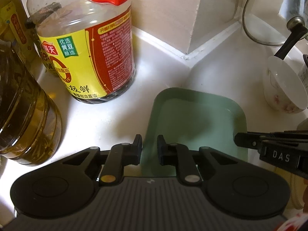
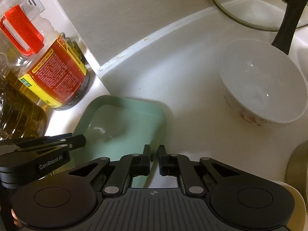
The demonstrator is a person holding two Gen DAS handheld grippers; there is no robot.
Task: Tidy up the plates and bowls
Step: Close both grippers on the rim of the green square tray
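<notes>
So both grippers are clamping the green plate (image 1: 192,123) on the white counter (image 1: 119,115), left gripper (image 1: 149,147) and right gripper (image 2: 154,159) on opposite rims; next it's needing a level lift toward the bowl (image 2: 263,80), I'd guess

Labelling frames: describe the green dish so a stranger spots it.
On the white counter, in front of the jutting wall corner, lies the green tray, between the soy sauce bottle and white bowl. It alone is square, shallow, mint green.

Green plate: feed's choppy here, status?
Both hand-held grippers, left and right, shut on green plate rims. Plate on counter. Bowl and sauce bottle nearby, apart.
</notes>
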